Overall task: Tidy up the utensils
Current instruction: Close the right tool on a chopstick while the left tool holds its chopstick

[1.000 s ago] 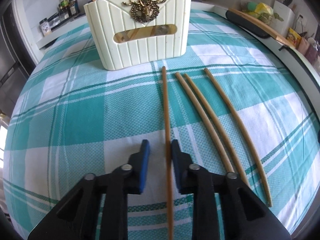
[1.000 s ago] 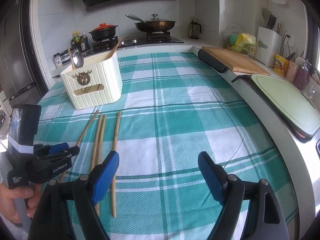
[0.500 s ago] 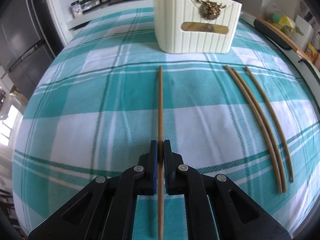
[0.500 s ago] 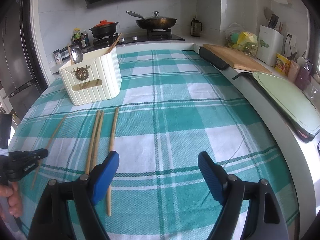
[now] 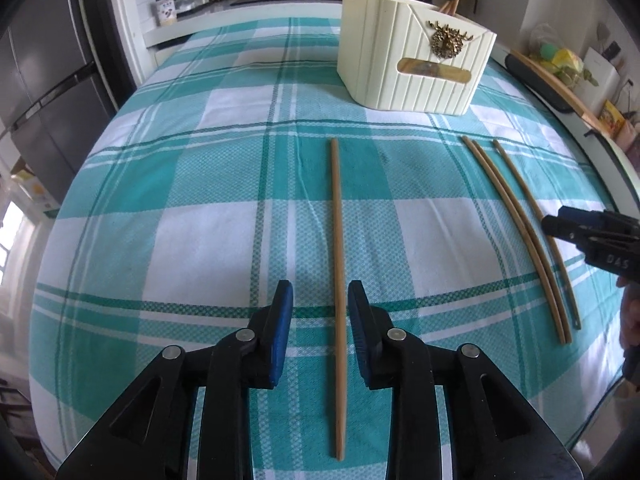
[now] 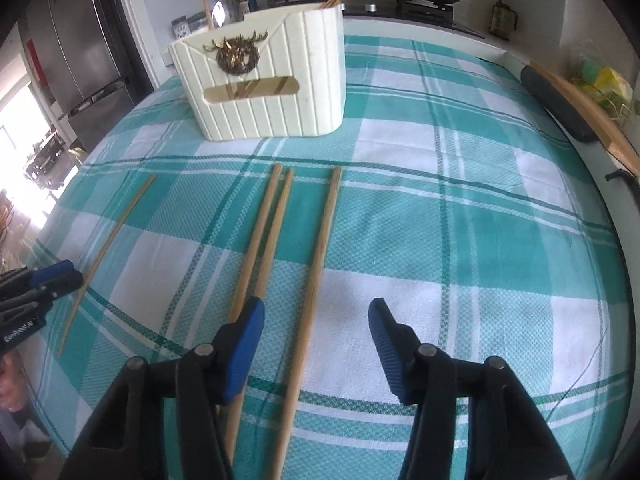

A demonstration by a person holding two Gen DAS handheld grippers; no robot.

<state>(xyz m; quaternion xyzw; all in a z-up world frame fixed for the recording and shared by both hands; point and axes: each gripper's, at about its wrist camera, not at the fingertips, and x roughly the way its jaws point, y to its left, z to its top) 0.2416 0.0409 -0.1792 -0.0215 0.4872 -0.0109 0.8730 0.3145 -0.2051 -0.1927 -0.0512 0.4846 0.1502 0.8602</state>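
Between the half-open right tongs [image 6: 316, 340], whose jaws have just been closing, a lone chopstick [image 6: 316, 276] lies lengthwise on the counter [image 6: 480, 240], untouched, pointing toward the utensil holder [image 6: 264, 80].

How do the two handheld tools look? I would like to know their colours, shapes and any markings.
Both are alike. The left tool and the right tool have black angular plastic arms with triangular cut-outs and round silver rivets, ending in two blue ribbed pads. Seen from the side, each black body carries small white lettering, too blurred to read fully. No cables show.
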